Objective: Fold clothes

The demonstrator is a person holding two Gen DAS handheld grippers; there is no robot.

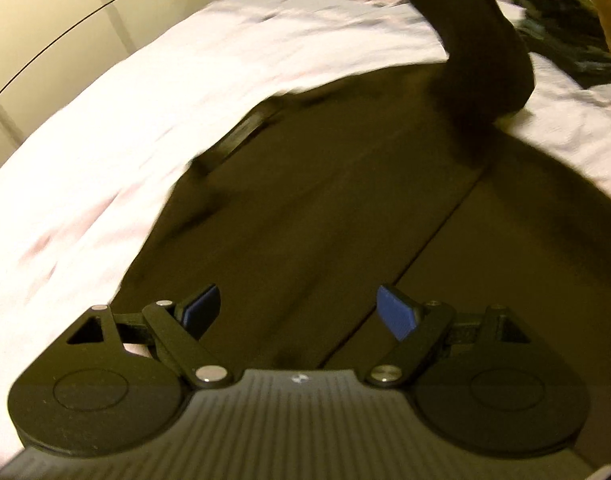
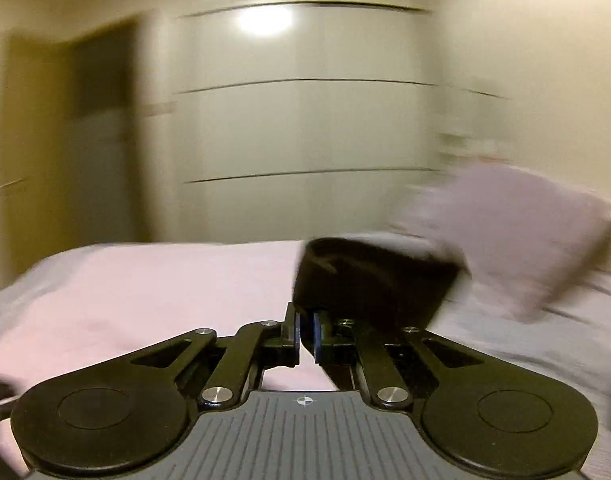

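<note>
1. Lying spread on the bed (image 1: 117,128), a dark garment (image 1: 325,200) covers much of the pale pink sheet; a straight seam or fold line runs diagonally across it. Both views are blurred, so its fabric and exact type cannot be told.
2. Left hand-held gripper (image 1: 301,314): jaws wide apart, blue pads (image 1: 397,312) showing, nothing between them. It hovers above the flat part of the dark garment, near the bed's near edge.
3. Right hand-held gripper (image 2: 306,336): jaws drawn together, only a thin gap between the blue pads. A raised fold of the dark garment (image 2: 369,276) rises directly beyond the fingertips; whether cloth is actually pinched there cannot be told.
4. Lifted portion: in the left wrist view one part of the garment stands up as a dark column toward the far side of the bed.
5. Pillow (image 2: 517,236): pale, tilted, at the bed's far right end, just behind the raised fold.
6. Second dark item (image 1: 561,28): a rumpled dark heap at the far right corner of the bed, apart from the garment.
7. Wardrobe (image 2: 305,120): cream panelled fronts beyond the bed's far edge.
</note>
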